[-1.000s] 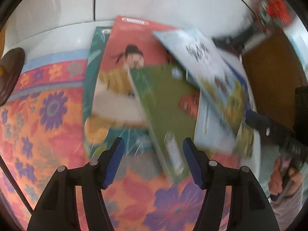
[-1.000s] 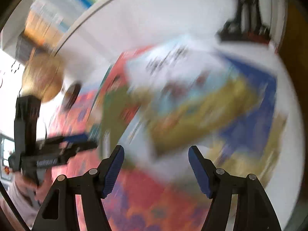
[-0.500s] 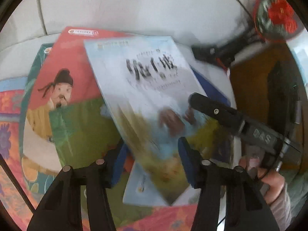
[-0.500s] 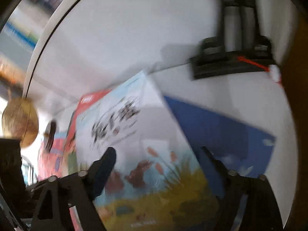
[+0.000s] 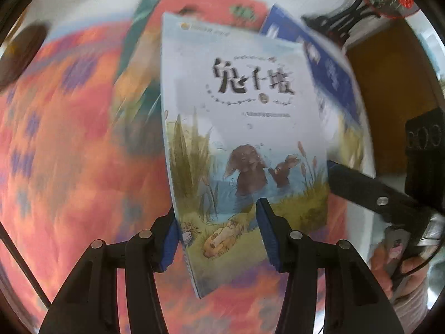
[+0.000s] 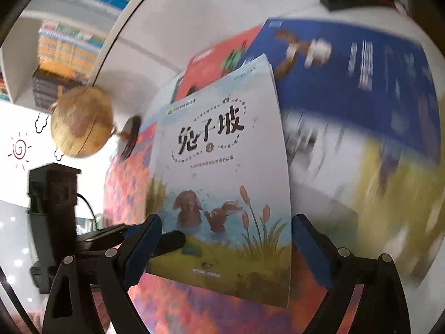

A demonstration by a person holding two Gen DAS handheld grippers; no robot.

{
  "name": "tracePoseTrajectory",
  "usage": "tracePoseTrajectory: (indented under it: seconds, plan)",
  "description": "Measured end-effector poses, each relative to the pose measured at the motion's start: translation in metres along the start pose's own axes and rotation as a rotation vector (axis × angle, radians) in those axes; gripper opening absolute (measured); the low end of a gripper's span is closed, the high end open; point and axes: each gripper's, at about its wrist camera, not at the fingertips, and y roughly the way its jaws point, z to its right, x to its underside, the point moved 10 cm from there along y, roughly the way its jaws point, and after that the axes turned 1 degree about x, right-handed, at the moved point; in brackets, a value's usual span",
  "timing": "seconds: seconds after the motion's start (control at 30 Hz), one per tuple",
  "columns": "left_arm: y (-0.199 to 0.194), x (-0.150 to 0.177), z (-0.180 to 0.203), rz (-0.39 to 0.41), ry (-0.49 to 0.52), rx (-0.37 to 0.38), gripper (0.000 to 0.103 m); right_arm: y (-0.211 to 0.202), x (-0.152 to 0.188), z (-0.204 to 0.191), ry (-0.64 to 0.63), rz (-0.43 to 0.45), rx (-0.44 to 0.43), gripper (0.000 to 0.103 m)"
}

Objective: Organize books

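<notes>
The rabbit picture book (image 5: 244, 139), which a second ago lay tilted on top of the heap, is now lifted clear of it and held up off the floral cloth (image 5: 69, 153) covering the worktop, while the right claw (image 6: 226, 243), narrower a second ago, now stands much wider.

The rest of the heap lies behind the raised book: a blue book (image 6: 347, 69) to its right and a red book (image 5: 211, 5) above it, both blurred. The left claw (image 5: 218, 229) has the book's lower left corner between its jaws, one pad on the cover and the other behind the spine edge, so it is clamped on the book. The right claw is spread wide with its pads standing off either side of the book's bottom edge, not pressing it; the left claw's finger (image 6: 169, 240) shows gripping the cover at its lower left.

The cover reads 兔子坡 in large black characters above two brown rabbits in water among reeds; the smaller lines of print are too fine to read.

Both claws point steeply downward over the worktop. A hand (image 5: 400, 261) grips the right claw's handle at the right of the left view.
</notes>
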Motion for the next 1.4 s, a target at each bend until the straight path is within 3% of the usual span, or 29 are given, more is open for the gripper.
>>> tracePoseTrajectory:
  seconds: [0.1, 0.2, 0.27, 0.33, 0.4, 0.53, 0.63, 0.7, 0.73, 0.77, 0.8, 0.87, 0.93, 1.03, 1.13, 1.23, 1.3, 1.4]
  plan:
    - [-0.003, 0.056, -0.025, -0.066, -0.016, -0.022, 0.048, 0.011, 0.068, -0.01, 0.035, -0.084, -0.027, 0.094]
    - [-0.004, 0.112, -0.047, -0.155, -0.066, 0.044, 0.048, 0.025, 0.129, -0.027, -0.061, -0.157, 0.005, 0.094]
    - [-0.009, 0.123, -0.057, -0.13, -0.111, 0.111, 0.049, 0.026, 0.155, -0.037, -0.119, -0.19, 0.001, 0.094]
    - [-0.008, 0.12, -0.064, -0.131, -0.161, 0.179, 0.051, 0.026, 0.159, -0.035, -0.14, -0.196, -0.021, 0.094]
    - [-0.006, 0.114, -0.065, -0.163, -0.215, 0.254, 0.058, 0.026, 0.154, -0.035, -0.113, -0.218, -0.135, 0.103]
    - [-0.005, 0.114, -0.067, -0.202, -0.231, 0.283, 0.056, 0.033, 0.136, -0.037, -0.051, -0.252, -0.249, 0.103]
    - [-0.012, 0.117, -0.072, -0.168, -0.201, 0.298, 0.053, 0.038, 0.141, -0.049, -0.162, -0.257, -0.253, 0.103]
    - [-0.02, 0.123, -0.077, -0.138, -0.147, 0.256, 0.048, 0.036, 0.139, -0.049, -0.178, -0.243, -0.247, 0.103]
    - [-0.02, 0.123, -0.074, -0.119, -0.107, 0.228, 0.045, 0.039, 0.134, -0.051, -0.184, -0.239, -0.242, 0.101]
    - [-0.021, 0.122, -0.071, -0.085, -0.044, 0.17, 0.041, 0.041, 0.131, -0.051, -0.193, -0.227, -0.215, 0.091]
    - [-0.018, 0.122, -0.066, -0.065, -0.006, 0.125, 0.031, 0.043, 0.126, -0.049, -0.195, -0.218, -0.192, 0.085]
    - [-0.02, 0.122, -0.067, -0.037, 0.025, 0.078, 0.028, 0.044, 0.117, -0.037, -0.179, -0.2, -0.105, 0.038]
    - [-0.019, 0.121, -0.07, -0.011, -0.003, 0.089, 0.026, 0.045, 0.114, -0.023, -0.134, -0.197, -0.067, 0.018]
    - [-0.024, 0.123, -0.071, 0.027, 0.007, 0.064, 0.026, 0.045, 0.114, -0.021, -0.13, -0.169, -0.054, 0.018]
    - [-0.024, 0.125, -0.069, 0.065, 0.047, 0.012, 0.027, 0.044, 0.115, -0.024, -0.154, -0.123, 0.041, 0.018]
    - [-0.024, 0.123, -0.07, 0.082, 0.004, 0.033, 0.027, 0.04, 0.117, -0.024, -0.105, -0.081, 0.108, 0.018]
    - [-0.024, 0.122, -0.071, 0.096, -0.011, 0.042, 0.026, 0.038, 0.117, -0.023, -0.1, -0.063, 0.124, 0.019]
    - [-0.026, 0.121, -0.061, 0.105, 0.047, 0.009, 0.026, 0.034, 0.12, -0.018, -0.054, -0.051, 0.114, 0.018]
